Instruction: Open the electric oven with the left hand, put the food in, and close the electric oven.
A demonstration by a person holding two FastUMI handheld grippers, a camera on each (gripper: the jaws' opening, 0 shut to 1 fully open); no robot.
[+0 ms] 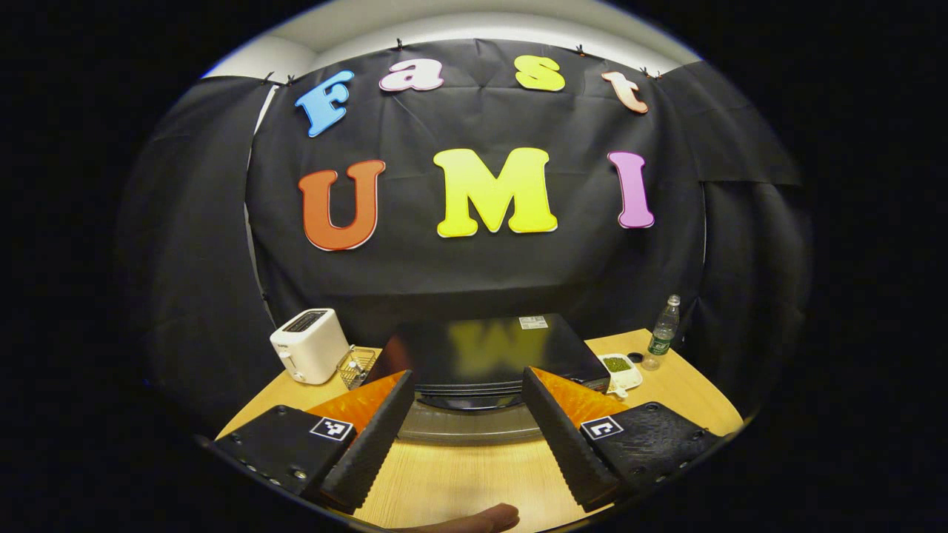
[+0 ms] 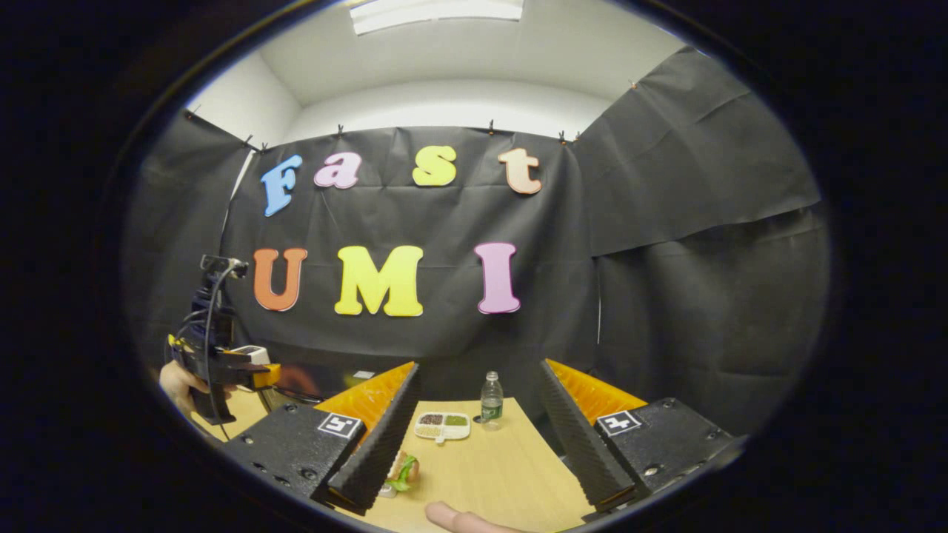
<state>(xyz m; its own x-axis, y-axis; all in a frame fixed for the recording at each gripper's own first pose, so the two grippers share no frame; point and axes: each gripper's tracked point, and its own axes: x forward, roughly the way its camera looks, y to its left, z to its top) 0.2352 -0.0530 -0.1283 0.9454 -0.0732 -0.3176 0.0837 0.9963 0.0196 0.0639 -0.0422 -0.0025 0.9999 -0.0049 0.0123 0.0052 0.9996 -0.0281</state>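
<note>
The black electric oven [image 1: 474, 348] stands at the middle of the wooden table [image 1: 459, 481]. My left gripper [image 1: 466, 374] is open just in front of it, one finger on each side of the oven's front. A grey strip [image 1: 474, 428] of that front shows between the fingers; I cannot tell whether the door is open. The food, a small sandwich with green lettuce [image 2: 405, 471], lies on the table [image 2: 489, 474] by the inner edge of my right gripper's left finger, partly hidden by it. My right gripper [image 2: 479, 366] is open and holds nothing. The left gripper [image 2: 222, 366] and oven [image 2: 326, 381] appear far left.
A white toaster [image 1: 309, 344] and a small wire basket [image 1: 357, 364] stand left of the oven. A white divided dish [image 1: 621, 368] and a bottle [image 1: 664, 331] stand to its right; the dish [image 2: 442, 426] and bottle [image 2: 491, 400] sit ahead of my right gripper. A hand [image 2: 178, 386] holds the left gripper.
</note>
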